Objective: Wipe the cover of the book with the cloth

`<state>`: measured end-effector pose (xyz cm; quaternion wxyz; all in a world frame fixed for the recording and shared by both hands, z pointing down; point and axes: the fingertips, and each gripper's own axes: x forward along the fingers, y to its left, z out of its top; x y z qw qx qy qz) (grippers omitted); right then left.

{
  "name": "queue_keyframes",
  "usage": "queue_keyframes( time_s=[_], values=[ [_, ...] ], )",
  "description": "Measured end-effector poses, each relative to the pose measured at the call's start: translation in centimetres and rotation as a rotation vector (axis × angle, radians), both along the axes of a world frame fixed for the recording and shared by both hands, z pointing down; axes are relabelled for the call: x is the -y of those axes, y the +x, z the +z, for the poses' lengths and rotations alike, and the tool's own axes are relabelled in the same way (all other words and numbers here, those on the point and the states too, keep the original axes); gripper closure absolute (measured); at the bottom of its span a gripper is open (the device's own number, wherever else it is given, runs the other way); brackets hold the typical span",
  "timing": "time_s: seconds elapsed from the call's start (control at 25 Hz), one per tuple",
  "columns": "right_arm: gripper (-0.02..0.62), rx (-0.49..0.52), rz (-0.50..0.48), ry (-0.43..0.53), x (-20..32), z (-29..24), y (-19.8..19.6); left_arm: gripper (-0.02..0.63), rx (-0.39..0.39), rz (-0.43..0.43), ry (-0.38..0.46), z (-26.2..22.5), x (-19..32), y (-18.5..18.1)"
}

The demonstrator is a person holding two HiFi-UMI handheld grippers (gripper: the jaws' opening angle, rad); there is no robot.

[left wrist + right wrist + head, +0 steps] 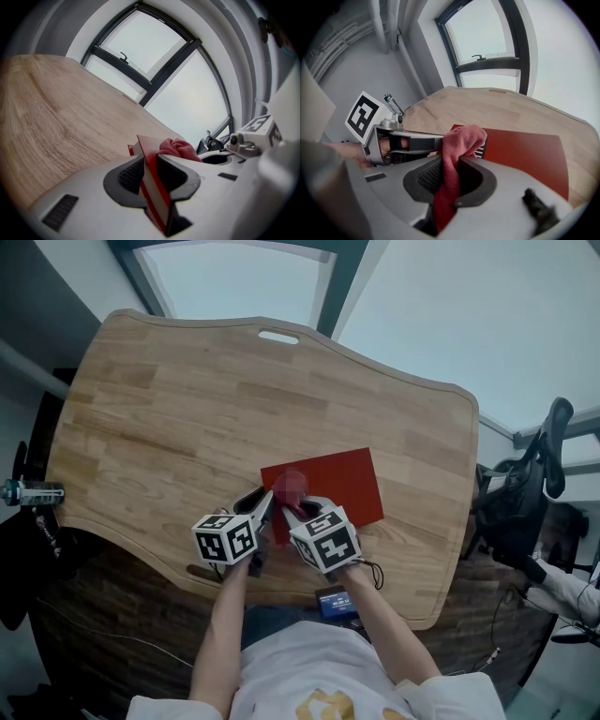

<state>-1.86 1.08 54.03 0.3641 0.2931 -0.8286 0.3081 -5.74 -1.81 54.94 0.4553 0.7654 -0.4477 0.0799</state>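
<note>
A thin red book point(342, 479) lies flat on the wooden table point(187, 418), near its front edge. My left gripper point(265, 505) is shut on the book's left edge; in the left gripper view the red and white edge point(152, 180) is clamped between the pads. My right gripper point(298, 510) is shut on a pink cloth point(459, 145), whose bunched end rests on the near left part of the cover point(525, 154). The two grippers stand side by side, almost touching. Most of the cover to the right of the cloth shows bare.
A black office chair point(525, 493) stands off the table's right side. A small bottle point(28, 491) sits on a stand at the left. A dark device point(335, 603) lies at the table's near edge by the person's body. A handle slot point(277, 337) is cut at the far edge.
</note>
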Motion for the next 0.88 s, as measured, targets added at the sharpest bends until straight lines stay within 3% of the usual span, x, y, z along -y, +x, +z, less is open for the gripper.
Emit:
queue_keyframes(
  time_s=[0.88],
  values=[
    [0.522,-0.003,0.001,0.003,-1.9,-0.1,1.3,0.505,-0.016,-0.001,-0.008,0.1,-0.3,0.1]
  ],
)
